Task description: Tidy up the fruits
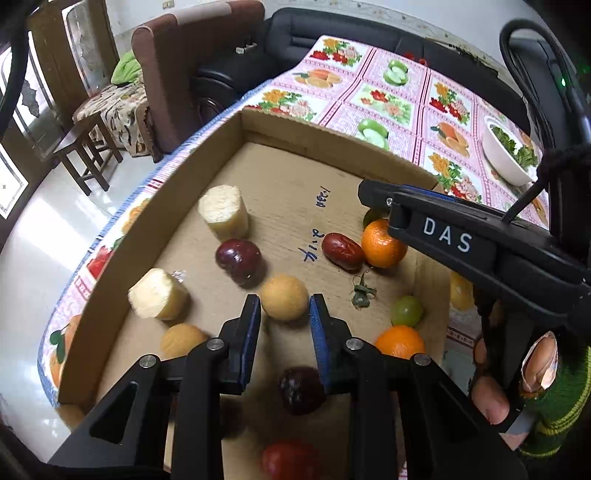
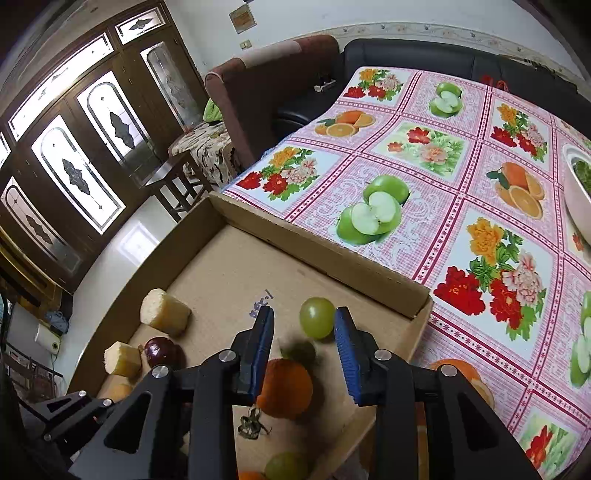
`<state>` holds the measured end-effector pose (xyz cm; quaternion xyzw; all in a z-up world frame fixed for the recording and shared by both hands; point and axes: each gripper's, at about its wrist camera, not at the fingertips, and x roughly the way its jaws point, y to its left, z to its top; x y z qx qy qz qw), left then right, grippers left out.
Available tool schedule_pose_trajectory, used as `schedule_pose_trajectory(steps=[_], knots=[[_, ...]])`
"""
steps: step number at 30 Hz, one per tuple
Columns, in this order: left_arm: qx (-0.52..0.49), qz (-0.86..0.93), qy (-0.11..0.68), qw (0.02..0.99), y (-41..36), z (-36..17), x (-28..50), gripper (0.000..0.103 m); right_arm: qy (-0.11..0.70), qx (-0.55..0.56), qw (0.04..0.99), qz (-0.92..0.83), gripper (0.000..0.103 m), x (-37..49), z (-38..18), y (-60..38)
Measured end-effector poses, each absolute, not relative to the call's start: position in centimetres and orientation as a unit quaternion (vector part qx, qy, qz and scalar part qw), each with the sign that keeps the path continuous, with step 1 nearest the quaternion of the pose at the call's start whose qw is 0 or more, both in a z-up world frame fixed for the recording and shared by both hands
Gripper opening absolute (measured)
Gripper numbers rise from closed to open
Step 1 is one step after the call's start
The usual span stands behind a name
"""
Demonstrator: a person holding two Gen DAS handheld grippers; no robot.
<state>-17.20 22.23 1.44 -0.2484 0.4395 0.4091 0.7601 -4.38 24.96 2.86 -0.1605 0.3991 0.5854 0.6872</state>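
Both tools are held parted, gripping nothing: the left tool (image 1: 284,306) before a tan fruit (image 1: 284,297); the right tool (image 2: 304,325) before a green grape (image 2: 317,317), so like fruits can be grouped in the cardboard tray (image 1: 314,134).

A dark wooden door (image 2: 70,155) with frosted, patterned glass panes lets in daylight, which glares off the pale glossy floor (image 2: 122,254). A brown armchair (image 2: 251,92) stands beside a black sofa (image 2: 406,55) against the white wall (image 2: 295,18). Near the door sits a small dark wooden stool (image 1: 86,155) (a patterned cloth drapes a seat behind it).
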Motion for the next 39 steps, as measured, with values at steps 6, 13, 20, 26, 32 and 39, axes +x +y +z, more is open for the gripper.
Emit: schedule_pose_trajectory(steps=[6, 13, 20, 26, 32, 39], knots=[[-0.234, 0.422, 0.421, 0.768, 20.3, 2.9, -19.0, 0.042, 0.389, -0.158, 0.682, 0.599, 0.048, -5.4, 4.0, 22.8], [-0.228, 0.424, 0.405, 0.777, 17.7, 3.9, -21.2, 0.042, 0.373, -0.160, 0.676, 0.615, 0.053, -7.1, 5.3, 19.3], [-0.202, 0.445, 0.387, 0.782, 14.6, 4.7, -24.0, 0.045, 0.340, -0.174, 0.663, 0.644, 0.057, -9.4, 6.7, 14.7], [-0.199, 0.459, 0.376, 0.780, 13.0, 4.9, -26.3, 0.045, 0.300, -0.210, 0.642, 0.674, 0.067, -11.4, 7.3, 11.1], [-0.203, 0.474, 0.372, 0.772, 11.9, 4.9, -28.0, 0.053, 0.263, -0.253, 0.622, 0.692, 0.072, -13.0, 7.1, 8.2], [-0.195, 0.484, 0.367, 0.770, 10.6, 5.4, -29.9, 0.056, 0.228, -0.282, 0.593, 0.719, 0.077, -14.7, 7.0, 5.9]])
